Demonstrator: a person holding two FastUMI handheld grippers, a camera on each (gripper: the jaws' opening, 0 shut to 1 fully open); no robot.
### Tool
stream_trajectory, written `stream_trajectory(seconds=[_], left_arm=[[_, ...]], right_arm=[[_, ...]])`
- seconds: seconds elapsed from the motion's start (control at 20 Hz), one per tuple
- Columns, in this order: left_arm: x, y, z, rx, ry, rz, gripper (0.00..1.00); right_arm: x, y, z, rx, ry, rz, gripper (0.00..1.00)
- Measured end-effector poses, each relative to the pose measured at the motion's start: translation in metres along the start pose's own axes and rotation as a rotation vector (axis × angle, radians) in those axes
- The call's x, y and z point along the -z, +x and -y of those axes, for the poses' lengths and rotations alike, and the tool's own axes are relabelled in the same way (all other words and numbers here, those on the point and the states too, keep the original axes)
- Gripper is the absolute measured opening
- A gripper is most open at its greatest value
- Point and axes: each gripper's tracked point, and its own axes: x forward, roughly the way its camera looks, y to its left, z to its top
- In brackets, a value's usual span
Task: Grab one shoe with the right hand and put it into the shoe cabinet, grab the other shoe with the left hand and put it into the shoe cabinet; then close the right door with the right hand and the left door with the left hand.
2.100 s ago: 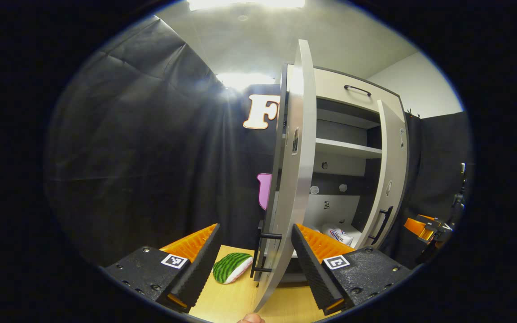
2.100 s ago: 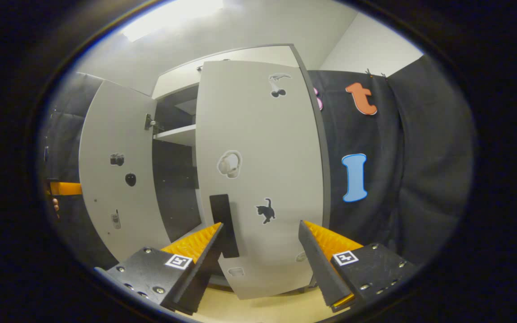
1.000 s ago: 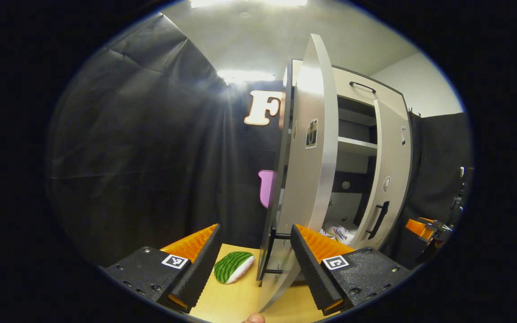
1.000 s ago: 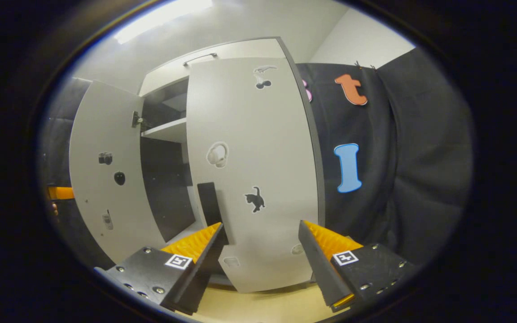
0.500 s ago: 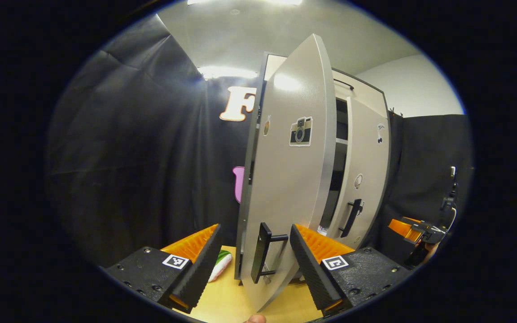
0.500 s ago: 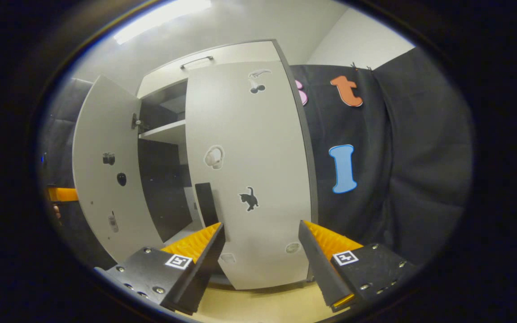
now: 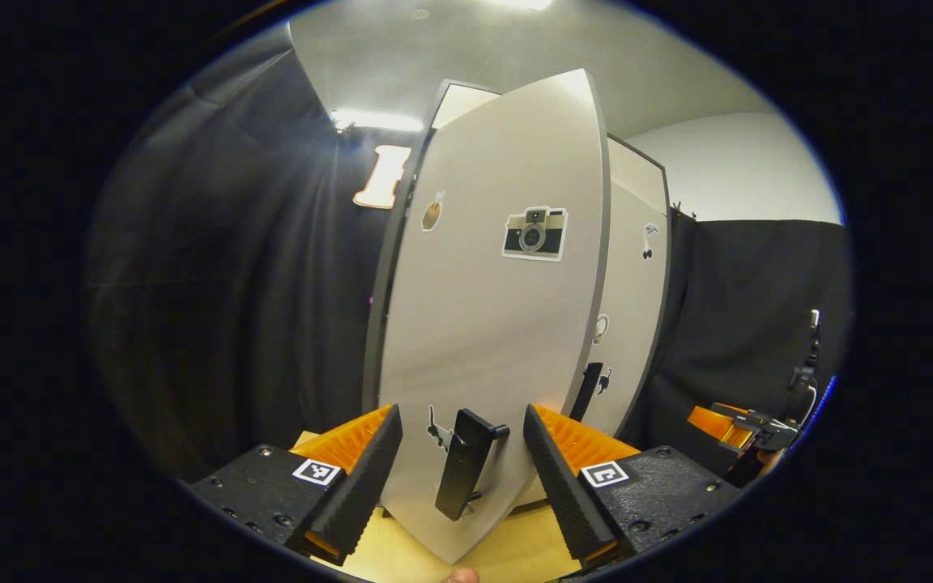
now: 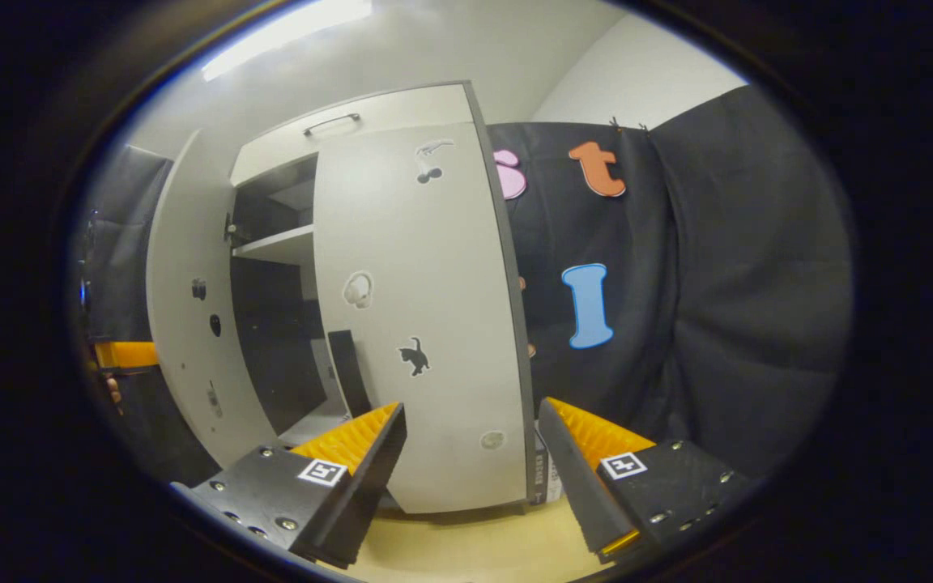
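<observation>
My left claw [image 7: 462, 453] is spread wide around the left door's handle [image 7: 462, 463] without pinching it, right door [image 8: 426, 324] looks nearly flush, right claw [image 8: 472, 457] wide too, so I'd push flat near the handle until the left door [image 7: 499, 324] seats (shoes presumably inside, hidden).

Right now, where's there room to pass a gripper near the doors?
Free: the dark gap between the left door and the right door, and the wooden floor in front of the right door. Crowded: the left gripper, open, straddles the left door's handle.
</observation>
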Motion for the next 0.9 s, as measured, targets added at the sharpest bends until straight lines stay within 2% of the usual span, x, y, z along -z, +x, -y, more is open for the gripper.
stream_trajectory(seconds=[0.3, 0.55, 0.9], left_arm=[[0.011, 0.019, 0.026, 0.074, -0.040, -0.011, 0.93], [0.011, 0.031, 0.043, 0.091, -0.015, -0.011, 0.93], [0.017, 0.031, 0.045, 0.082, -0.002, -0.019, 0.93]], right_arm=[[-0.006, -0.008, 0.014, 0.021, 0.000, 0.004, 0.98], [-0.006, -0.015, 0.025, 0.039, 0.011, 0.008, 0.98], [-0.006, -0.014, 0.032, 0.042, 0.025, 0.006, 0.98]])
